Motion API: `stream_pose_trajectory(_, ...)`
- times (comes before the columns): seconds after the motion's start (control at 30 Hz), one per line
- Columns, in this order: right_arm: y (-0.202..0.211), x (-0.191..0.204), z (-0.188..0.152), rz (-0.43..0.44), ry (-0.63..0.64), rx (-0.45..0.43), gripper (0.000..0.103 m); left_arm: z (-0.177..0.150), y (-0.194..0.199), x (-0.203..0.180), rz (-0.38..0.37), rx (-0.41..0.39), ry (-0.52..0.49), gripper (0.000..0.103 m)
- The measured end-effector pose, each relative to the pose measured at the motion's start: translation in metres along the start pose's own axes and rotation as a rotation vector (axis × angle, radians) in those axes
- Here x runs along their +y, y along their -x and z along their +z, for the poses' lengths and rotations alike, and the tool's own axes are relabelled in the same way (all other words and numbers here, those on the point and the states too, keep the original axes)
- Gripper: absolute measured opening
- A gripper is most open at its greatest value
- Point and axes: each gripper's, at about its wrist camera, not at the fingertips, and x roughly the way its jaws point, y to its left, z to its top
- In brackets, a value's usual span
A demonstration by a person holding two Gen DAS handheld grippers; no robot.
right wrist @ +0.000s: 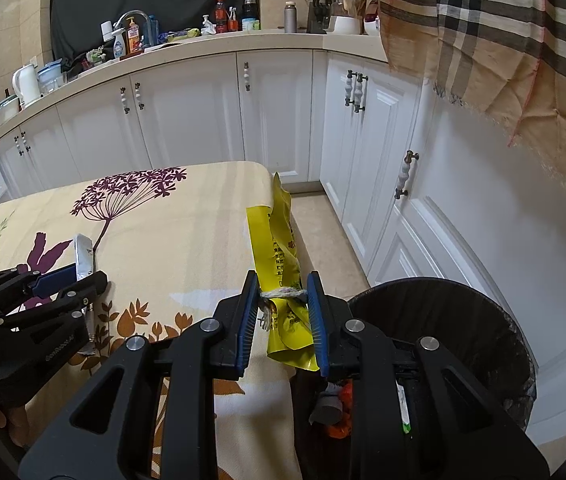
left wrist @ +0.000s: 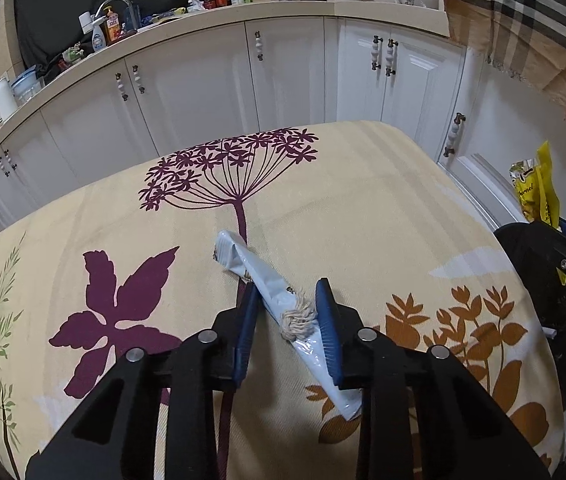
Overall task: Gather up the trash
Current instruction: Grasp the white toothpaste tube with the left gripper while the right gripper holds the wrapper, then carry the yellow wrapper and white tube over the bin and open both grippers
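Observation:
My left gripper (left wrist: 288, 294) straddles a pale blue wrapper (left wrist: 267, 284) tied with twine that lies on the flowered tablecloth (left wrist: 363, 216). Its jaws stand apart on either side of the wrapper, and I cannot tell whether they press on it. My right gripper (right wrist: 281, 286) is shut on a yellow snack wrapper (right wrist: 281, 240) tied with twine and holds it at the table's right edge, just left of a black trash bin (right wrist: 443, 320). The yellow wrapper also shows at the right of the left wrist view (left wrist: 539, 188). The left gripper and blue wrapper show in the right wrist view (right wrist: 83, 258).
The bin holds some trash (right wrist: 335, 412). White kitchen cabinets (right wrist: 187, 112) run behind and to the right of the table, with a cluttered counter (right wrist: 171, 40) on top. A plaid cloth (right wrist: 503, 40) hangs at upper right. A strip of floor (right wrist: 323, 232) lies between table and cabinets.

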Motion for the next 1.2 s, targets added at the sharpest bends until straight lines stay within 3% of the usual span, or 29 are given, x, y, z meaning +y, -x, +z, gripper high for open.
stream_pose_trajectory(0.77, 0.044, 0.006, -0.02, -0.037, -0.032, -0.015, 0.024, -0.023, 0.051, 0.011, -0.023, -0.106, -0.029, 0.026)
stream_pose_trajectory(1.2, 0.081, -0.013, -0.038, -0.12, -0.088, -0.045, 0.024, -0.031, 0.095, -0.016, -0.11, -0.226, -0.117, 0.026)
